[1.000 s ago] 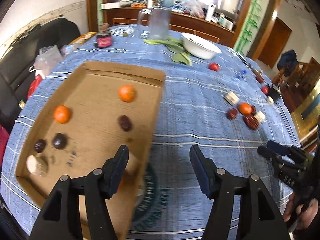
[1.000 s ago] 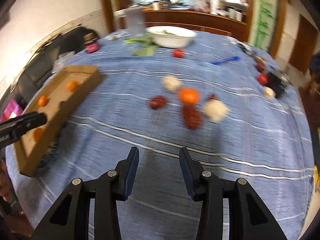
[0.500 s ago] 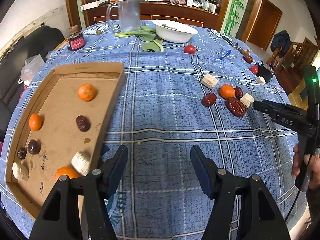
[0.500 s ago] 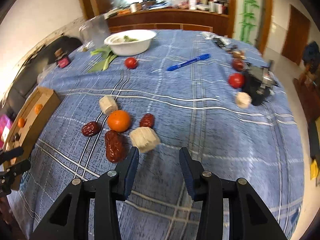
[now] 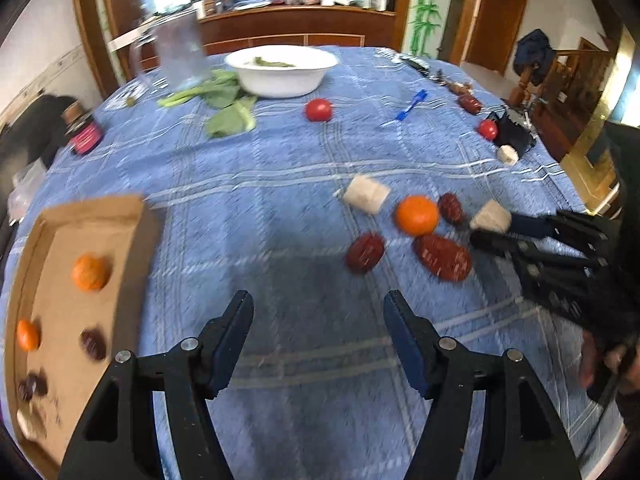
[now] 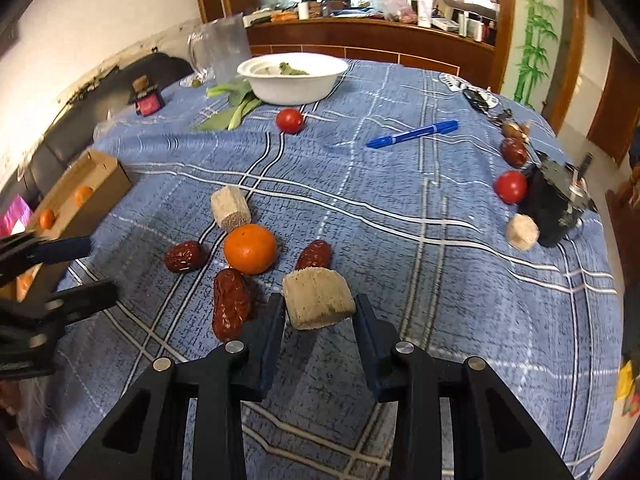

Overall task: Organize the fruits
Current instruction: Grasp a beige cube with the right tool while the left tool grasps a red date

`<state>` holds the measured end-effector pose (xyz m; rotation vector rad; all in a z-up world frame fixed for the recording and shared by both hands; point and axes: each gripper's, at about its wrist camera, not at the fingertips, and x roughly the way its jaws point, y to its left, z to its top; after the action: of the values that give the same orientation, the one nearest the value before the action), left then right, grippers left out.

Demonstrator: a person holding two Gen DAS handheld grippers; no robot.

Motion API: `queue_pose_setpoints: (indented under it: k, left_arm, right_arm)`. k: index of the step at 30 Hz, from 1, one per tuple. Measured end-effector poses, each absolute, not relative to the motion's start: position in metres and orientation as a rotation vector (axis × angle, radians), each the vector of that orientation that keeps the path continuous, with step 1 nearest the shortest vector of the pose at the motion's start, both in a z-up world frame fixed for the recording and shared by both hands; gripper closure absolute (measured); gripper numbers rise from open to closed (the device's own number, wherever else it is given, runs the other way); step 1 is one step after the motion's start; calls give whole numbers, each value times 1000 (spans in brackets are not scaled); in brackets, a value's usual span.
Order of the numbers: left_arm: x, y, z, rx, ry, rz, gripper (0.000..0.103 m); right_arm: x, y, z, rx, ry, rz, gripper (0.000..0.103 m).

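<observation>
The right tongs (image 6: 318, 314) sit spread wide on either side of a pale cut chunk (image 6: 318, 298) lying on the blue checked worktop (image 6: 400, 248); the fingers (image 6: 268, 328) flank it without clearly pressing on it, so nothing is gripped. Just beside the chunk lie a long red date (image 6: 231, 303), a mandarin (image 6: 250, 249), a smaller date (image 6: 316, 254) and another date (image 6: 183, 257), with a second pale chunk (image 6: 230, 208) just behind the mandarin.

The left tongs (image 5: 318, 320) hang released and empty over bare cloth, near the same cluster, where the mandarin (image 5: 416, 215) and the long date (image 5: 442, 257) show with motion blur.

At the left edge of the worktop stands a shallow cardboard tray (image 5: 100, 210). In it lie two mandarins (image 5: 90, 272), a dark date (image 5: 93, 345), another dark fruit (image 5: 32, 386) and a pale piece near the corner, too blurred to name.

Farther back a white bowl (image 6: 294, 78) holds a few green leaves, and more greens (image 6: 232, 106) lie just beside it on the cloth. A tomato (image 6: 289, 121) rests in front of the bowl, a blue pen (image 6: 412, 134) to its right. Near the right edge a second tomato (image 6: 511, 187) and a pale chunk (image 6: 521, 232) touch a black box (image 6: 554, 204).
</observation>
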<state>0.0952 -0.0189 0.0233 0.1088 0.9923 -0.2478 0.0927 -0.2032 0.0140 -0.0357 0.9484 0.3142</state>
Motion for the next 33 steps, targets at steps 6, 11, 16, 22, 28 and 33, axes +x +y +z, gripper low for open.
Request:
queue_pose_setpoints:
  k: [6, 11, 16, 22, 28, 33]
  left_arm:
    - [121, -46, 10, 171, 1000, -334, 37]
    - [129, -51, -3, 159, 1008, -375, 79]
    - [120, -43, -1, 97, 1019, -393, 79]
    - [93, -30, 7, 35, 1019, -395, 79]
    - [59, -17, 17, -28, 1016, -400, 79]
    - [38, -6, 27, -47, 997, -400, 78]
  right_arm:
    - [84, -215, 16, 1, 962, 304, 66]
    - [81, -221, 13, 21, 970, 288, 66]
    - [76, -220, 14, 27, 959, 273, 66]
    - [61, -214, 23, 24, 937, 251, 66]
    - [39, -200, 26, -20, 931, 237, 66]
    - [22, -186, 27, -31, 937, 236, 66]
